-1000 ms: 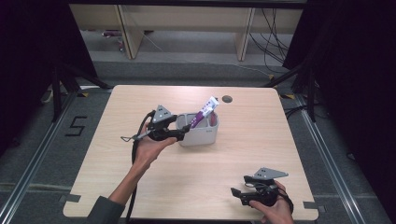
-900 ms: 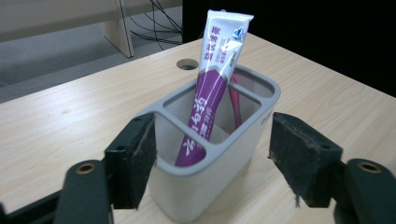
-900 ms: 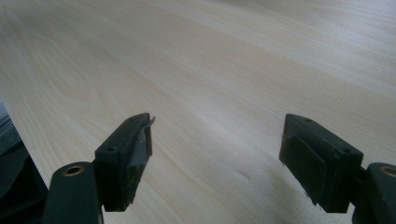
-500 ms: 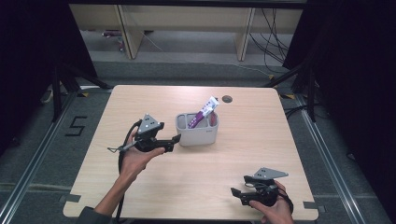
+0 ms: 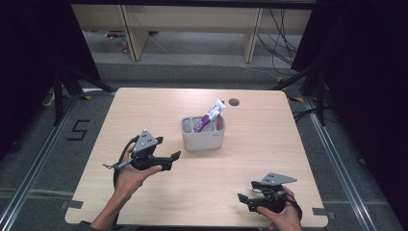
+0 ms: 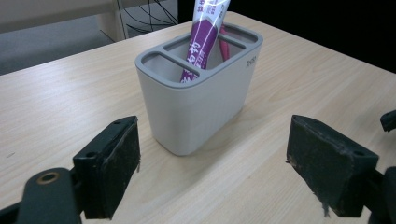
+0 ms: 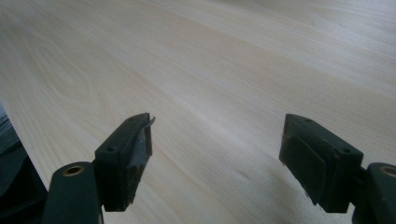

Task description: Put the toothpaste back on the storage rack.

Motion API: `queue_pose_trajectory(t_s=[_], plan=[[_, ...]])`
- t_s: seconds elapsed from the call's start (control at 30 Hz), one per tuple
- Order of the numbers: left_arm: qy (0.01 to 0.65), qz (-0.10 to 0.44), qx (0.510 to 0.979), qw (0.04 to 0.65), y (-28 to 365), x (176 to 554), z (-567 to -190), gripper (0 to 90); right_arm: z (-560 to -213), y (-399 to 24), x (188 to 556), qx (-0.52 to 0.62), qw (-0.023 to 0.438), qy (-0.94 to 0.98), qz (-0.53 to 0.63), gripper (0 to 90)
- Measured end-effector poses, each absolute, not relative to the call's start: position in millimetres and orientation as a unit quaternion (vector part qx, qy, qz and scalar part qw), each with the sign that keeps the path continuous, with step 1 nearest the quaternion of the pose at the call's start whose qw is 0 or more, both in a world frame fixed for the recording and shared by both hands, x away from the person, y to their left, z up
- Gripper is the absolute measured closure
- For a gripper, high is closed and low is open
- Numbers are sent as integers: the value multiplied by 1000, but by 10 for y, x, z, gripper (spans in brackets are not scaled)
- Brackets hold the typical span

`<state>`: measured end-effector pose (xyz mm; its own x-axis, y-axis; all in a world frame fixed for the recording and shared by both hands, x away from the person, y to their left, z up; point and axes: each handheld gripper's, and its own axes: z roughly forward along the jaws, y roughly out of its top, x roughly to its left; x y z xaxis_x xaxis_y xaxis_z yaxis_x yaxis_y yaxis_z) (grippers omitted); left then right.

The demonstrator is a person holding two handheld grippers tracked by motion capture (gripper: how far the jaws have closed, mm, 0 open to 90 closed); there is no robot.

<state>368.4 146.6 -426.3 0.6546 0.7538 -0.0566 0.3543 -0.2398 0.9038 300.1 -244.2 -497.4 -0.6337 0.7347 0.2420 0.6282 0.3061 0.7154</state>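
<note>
A grey holder (image 5: 202, 133) with several compartments stands mid-table. A purple tube (image 5: 210, 115) leans in it, its top sticking out to the right. My left gripper (image 5: 173, 160) hovers left of and nearer than the holder, pointing at it. Its jaws have just been opening and stand open with nothing between them. In the left gripper view the holder (image 6: 196, 102) and purple tube (image 6: 203, 37) lie just beyond the gripper (image 6: 217, 142), with a pink item (image 6: 224, 44) behind the tube. My right gripper (image 5: 243, 199) rests open near the front right edge, over bare wood (image 7: 215, 144).
The wooden table (image 5: 269, 144) has a dark round cable hole (image 5: 234, 102) at the back, right of the holder. Pale shelf legs (image 5: 130, 33) and cables stand on the floor beyond. A "5" mark (image 5: 78, 130) is on the floor at left.
My left gripper has drawn back from the holder, to the left and toward the person, and its jaws have widened. The purple tube stays leaning in the holder. The right gripper has not moved.
</note>
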Motion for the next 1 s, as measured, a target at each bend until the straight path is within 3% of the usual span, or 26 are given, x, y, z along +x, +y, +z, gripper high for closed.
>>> queue_pose_trajectory(t_s=[1.0], plan=[[348, 186, 784, 479, 1604, 3231, -4559, 167, -4979, -2464, 3024, 411, 81, 813, 405, 259]])
